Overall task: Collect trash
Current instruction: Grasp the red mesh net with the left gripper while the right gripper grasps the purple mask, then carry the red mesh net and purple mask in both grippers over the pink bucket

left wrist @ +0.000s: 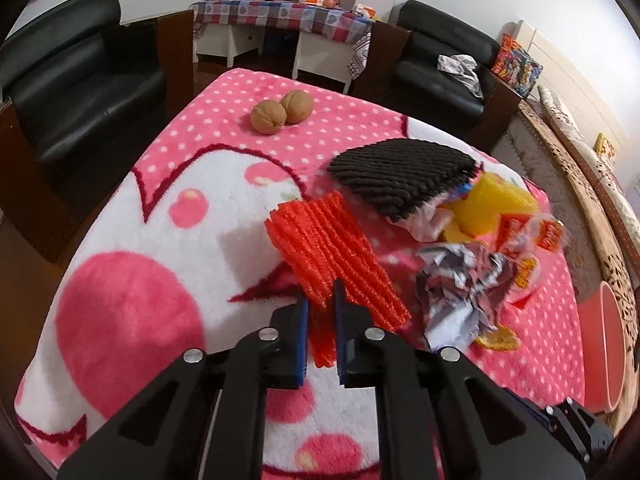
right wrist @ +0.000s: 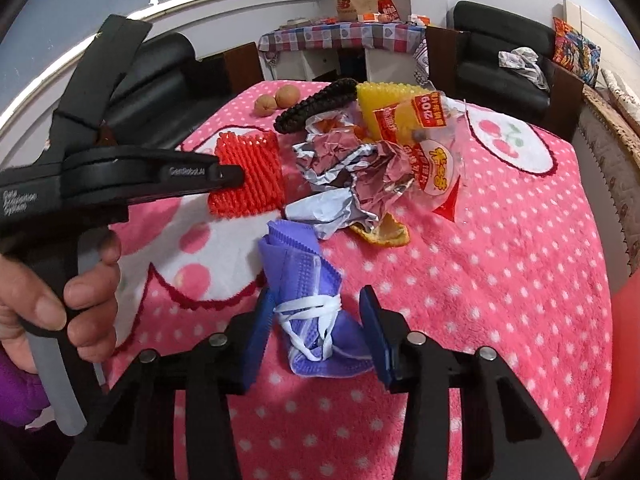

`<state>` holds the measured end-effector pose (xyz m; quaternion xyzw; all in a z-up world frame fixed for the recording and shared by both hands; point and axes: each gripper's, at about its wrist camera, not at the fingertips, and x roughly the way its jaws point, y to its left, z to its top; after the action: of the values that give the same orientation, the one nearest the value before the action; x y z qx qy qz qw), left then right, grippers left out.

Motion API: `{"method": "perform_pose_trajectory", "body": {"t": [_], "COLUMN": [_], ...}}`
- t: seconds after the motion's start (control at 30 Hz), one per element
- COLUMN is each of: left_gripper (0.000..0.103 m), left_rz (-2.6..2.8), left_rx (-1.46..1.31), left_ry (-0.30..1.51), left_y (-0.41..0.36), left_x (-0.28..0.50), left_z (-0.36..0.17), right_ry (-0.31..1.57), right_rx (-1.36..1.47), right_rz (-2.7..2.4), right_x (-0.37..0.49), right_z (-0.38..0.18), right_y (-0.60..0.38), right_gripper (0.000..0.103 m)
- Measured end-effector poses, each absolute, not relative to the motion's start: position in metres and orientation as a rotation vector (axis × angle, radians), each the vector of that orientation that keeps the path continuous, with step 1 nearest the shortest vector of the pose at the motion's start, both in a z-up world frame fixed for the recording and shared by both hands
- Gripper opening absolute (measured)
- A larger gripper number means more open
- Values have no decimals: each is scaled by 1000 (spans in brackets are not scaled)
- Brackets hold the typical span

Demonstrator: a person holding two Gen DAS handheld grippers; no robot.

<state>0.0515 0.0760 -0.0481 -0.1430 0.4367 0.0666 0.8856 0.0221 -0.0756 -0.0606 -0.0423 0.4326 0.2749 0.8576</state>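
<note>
Between the closed pads of the left gripper [left wrist: 320, 300], the orange foam net [left wrist: 336, 256] is pinched by its near edge only and could slip free when carried. The right gripper [right wrist: 318, 312] is spread open around the purple mask [right wrist: 312, 312], ungripped on the pink blanket [right wrist: 500, 280]; its loose white straps [right wrist: 308, 308] could be snagged.

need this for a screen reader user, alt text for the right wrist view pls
The right gripper sits open around a folded purple face mask on a pink polka-dot blanket. Beyond it, the left gripper pinches an orange foam net beside crumpled foil and snack wrappers.
</note>
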Motion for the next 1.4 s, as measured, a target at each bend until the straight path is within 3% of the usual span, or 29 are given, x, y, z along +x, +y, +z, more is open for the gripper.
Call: {"method": "perform_pose_trajectory", "body": {"t": [0.23, 1.4], "left_gripper": [10, 10], "left_rz": [83, -348], "left_rx": [-274, -18], "left_ry": [894, 845], "left_y": [62, -120], "left_x": [34, 9], "left_z": [-34, -18], "right_ry": [886, 719], "right_rx": [-38, 194], "right_rz": [584, 111], "right_x": [13, -39], "right_z": [-52, -5], "right_y": [-90, -280], "right_gripper": [34, 35]}}
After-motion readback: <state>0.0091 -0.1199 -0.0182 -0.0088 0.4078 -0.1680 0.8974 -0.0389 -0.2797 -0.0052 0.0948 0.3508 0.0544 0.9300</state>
